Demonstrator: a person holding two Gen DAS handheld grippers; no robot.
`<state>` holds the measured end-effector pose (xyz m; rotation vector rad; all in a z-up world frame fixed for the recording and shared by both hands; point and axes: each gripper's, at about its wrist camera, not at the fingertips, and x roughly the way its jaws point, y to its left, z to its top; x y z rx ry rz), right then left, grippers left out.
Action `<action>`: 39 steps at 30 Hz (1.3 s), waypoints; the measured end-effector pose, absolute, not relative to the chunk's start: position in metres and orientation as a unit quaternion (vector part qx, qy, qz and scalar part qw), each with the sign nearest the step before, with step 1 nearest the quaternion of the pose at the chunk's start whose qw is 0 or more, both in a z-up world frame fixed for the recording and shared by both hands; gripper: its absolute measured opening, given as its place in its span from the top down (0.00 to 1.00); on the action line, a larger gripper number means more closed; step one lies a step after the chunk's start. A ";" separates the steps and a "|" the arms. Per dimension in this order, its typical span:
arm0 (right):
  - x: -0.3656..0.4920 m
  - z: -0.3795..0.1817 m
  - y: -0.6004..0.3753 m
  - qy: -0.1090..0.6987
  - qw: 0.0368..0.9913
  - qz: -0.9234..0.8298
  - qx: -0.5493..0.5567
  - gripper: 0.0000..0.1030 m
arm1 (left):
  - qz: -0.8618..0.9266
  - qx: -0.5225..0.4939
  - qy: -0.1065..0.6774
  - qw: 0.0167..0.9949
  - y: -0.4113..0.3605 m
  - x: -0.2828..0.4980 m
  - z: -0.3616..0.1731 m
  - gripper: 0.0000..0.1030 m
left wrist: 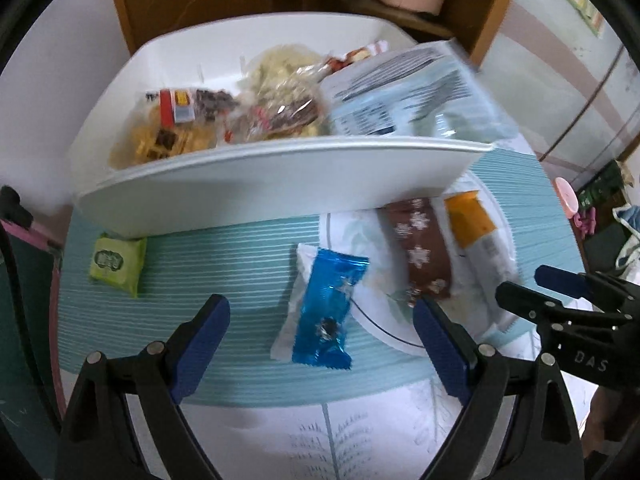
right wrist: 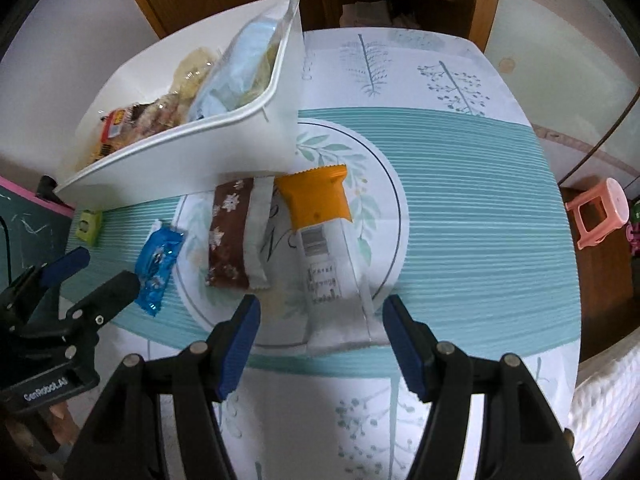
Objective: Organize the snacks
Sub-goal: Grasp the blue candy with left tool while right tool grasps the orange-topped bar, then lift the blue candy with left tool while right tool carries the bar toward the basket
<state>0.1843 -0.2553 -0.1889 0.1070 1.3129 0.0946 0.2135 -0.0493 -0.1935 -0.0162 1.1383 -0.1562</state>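
Left tongs (left wrist: 322, 332) spread, low over blue snack packet (left wrist: 326, 308); right tongs (right wrist: 320, 344) spread, straddling near end of orange-white packet (right wrist: 324, 248) on bench (right wrist: 480, 220).

Counts, loose on the counter (right wrist: 460, 208): 4 snack packs.
- 1 blue foil pack (left wrist: 326, 308), dead ahead of the left tool (left wrist: 322, 332), between its fingers.
- 1 brown snowflake pack (right wrist: 229, 236), ahead-left of the right tool (right wrist: 320, 328).
- 1 orange-and-white pack (right wrist: 320, 240), straight ahead of the right tool.
- 1 green pack (left wrist: 117, 265), ahead-left of the left tool, just at the bin's base.

1 white bin (left wrist: 256, 188), ahead of both tools. Inside: 1 large pale-blue bag (left wrist: 404, 96), plus several clear-wrapped snack packs (left wrist: 224, 116); too blurred and overlapped for an exact count.

2 tools, both with fingers spread.

1 pink stool (right wrist: 598, 212), far right of the right tool.
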 end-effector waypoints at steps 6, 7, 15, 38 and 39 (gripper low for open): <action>0.198 -0.205 -0.252 0.618 0.784 0.037 0.038 0.38 | -0.057 -0.033 0.560 0.826 -0.039 0.229 -0.217 0.10; 0.200 -0.208 -0.252 0.620 0.783 0.034 0.036 0.38 | -0.055 -0.035 0.562 0.825 -0.038 0.230 -0.219 0.10; 0.203 -0.219 -0.251 0.623 0.781 0.034 0.030 0.44 | -0.055 -0.032 0.574 0.817 -0.038 0.237 -0.235 0.22; 0.170 -0.197 -0.240 0.598 0.797 0.079 0.027 0.69 | -0.059 -0.019 0.564 0.823 -0.066 0.223 -0.220 0.73; 0.167 -0.194 -0.239 0.596 0.798 0.082 0.030 0.69 | -0.062 -0.019 0.562 0.825 -0.064 0.220 -0.216 0.73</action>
